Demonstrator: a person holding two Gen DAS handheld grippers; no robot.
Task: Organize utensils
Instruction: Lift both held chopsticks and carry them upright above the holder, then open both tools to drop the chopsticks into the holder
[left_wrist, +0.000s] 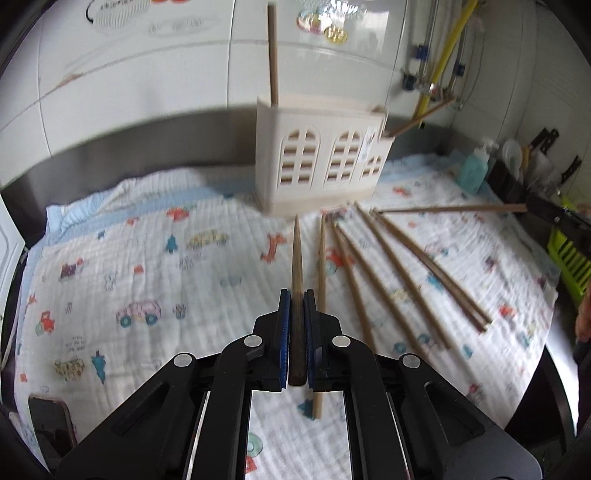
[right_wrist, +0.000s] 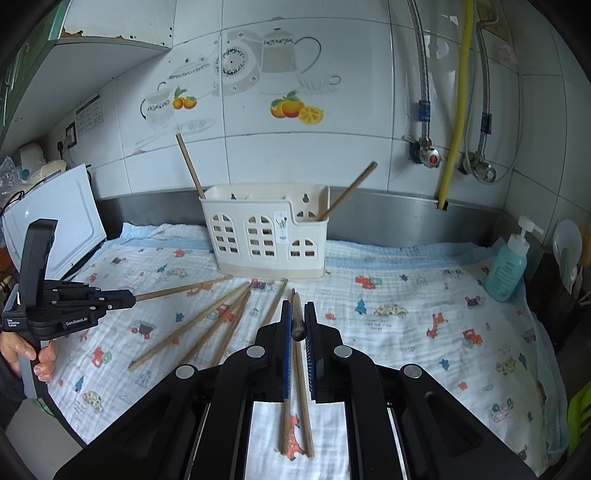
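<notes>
– Chopsticks of brown wood: what are they like?

– Slim, round and tapered. The black left gripper (left_wrist: 297, 295) is clamped by its blue pads on a dark chopstick (left_wrist: 296, 258) whose thin tip points at the cream plastic utensil holder (left_wrist: 321, 158). The right gripper (right_wrist: 297, 306) grips a second held chopstick (right_wrist: 297, 329), its blunt round butt showing between the pads.

– And the others?

– Several loose chopsticks (right_wrist: 192, 326) lie fanned on the cloth in front of the holder, paler in tone. One upright chopstick (right_wrist: 190, 166) stands at the holder's left end; a leaning chopstick (right_wrist: 349, 192) tilts out of its lower right compartment.

– The holder itself?

– Smooth and boxy, pierced with arched, window-like cut-outs, with hanging holes in its back wall.

– What is underneath?

– A white crinkled muslin cloth (right_wrist: 406, 332) printed with small cartoon cars covers the tabletop, edged in pale blue.

– And the room?

– A steel backsplash (right_wrist: 388, 210), then glossy white wall tiles (right_wrist: 351, 147) with teapot and orange decals. A yellow corrugated hose (right_wrist: 456, 110) and braided metal hoses (right_wrist: 423, 74) run down the wall. A teal pump bottle (right_wrist: 508, 266) stands at the right.
</notes>
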